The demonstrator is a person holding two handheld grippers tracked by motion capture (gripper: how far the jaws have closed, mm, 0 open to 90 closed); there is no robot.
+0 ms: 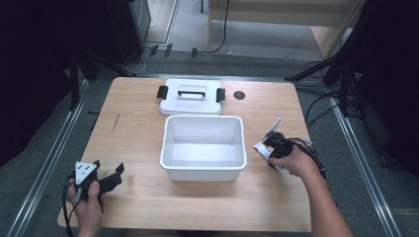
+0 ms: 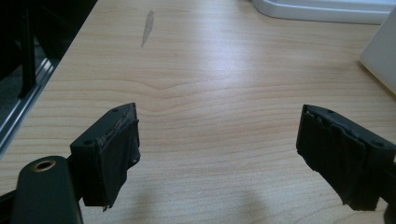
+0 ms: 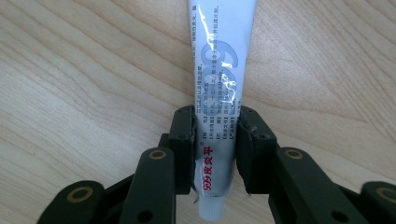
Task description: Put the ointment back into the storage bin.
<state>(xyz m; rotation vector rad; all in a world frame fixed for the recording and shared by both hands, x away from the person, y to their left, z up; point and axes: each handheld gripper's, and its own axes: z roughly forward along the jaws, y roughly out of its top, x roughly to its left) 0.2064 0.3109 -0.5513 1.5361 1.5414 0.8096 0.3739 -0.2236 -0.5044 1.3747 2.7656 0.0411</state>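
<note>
A white tube with printed text [image 3: 219, 84] is clamped between the two jaws of my right gripper [image 3: 215, 122], cap end toward the camera. In the high view the right gripper [image 1: 273, 143] hovers just right of the white plastic bin [image 1: 203, 170], and the tube [image 1: 271, 129] sticks up and away from it. The bin stands open in the middle of the table. Its white lid with a handle and black clips [image 1: 190, 97] lies flat behind it. My left gripper [image 1: 109, 175] rests at the table's near left corner, open, with bare wood between its jaws [image 2: 217, 135].
The wooden table [image 1: 133, 133] has a dark streak [image 1: 115, 122] at the left and a round black hole [image 1: 239, 95] at the back right. Cables [image 1: 316, 158] trail from the right gripper. Metal rails run along both table sides.
</note>
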